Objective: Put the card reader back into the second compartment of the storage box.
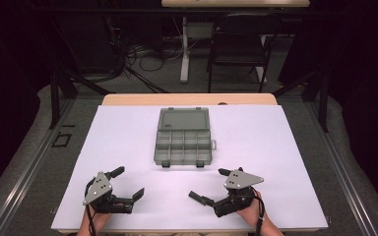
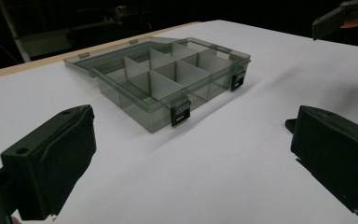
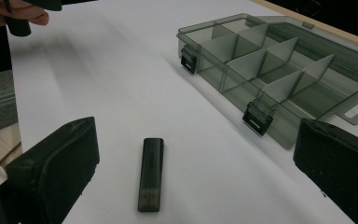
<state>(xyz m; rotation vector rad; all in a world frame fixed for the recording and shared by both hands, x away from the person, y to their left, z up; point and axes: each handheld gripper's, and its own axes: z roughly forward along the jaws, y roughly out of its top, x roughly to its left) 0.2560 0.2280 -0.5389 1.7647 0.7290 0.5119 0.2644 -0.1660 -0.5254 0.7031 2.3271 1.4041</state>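
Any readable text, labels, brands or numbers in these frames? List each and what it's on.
None can be read.
Small dark stick-shaped drive lying between the right gripper's open jaws: faint marking on its top face, too blurred to read.
Translucent grey plastic compartment box with open lid: no print visible; black latches blank.
White table cover: blank.

An open grey compartment box sits mid-table on a white table, lid toward the far edge. Near the front edge, the left gripper and right gripper rest with jaws spread wide.
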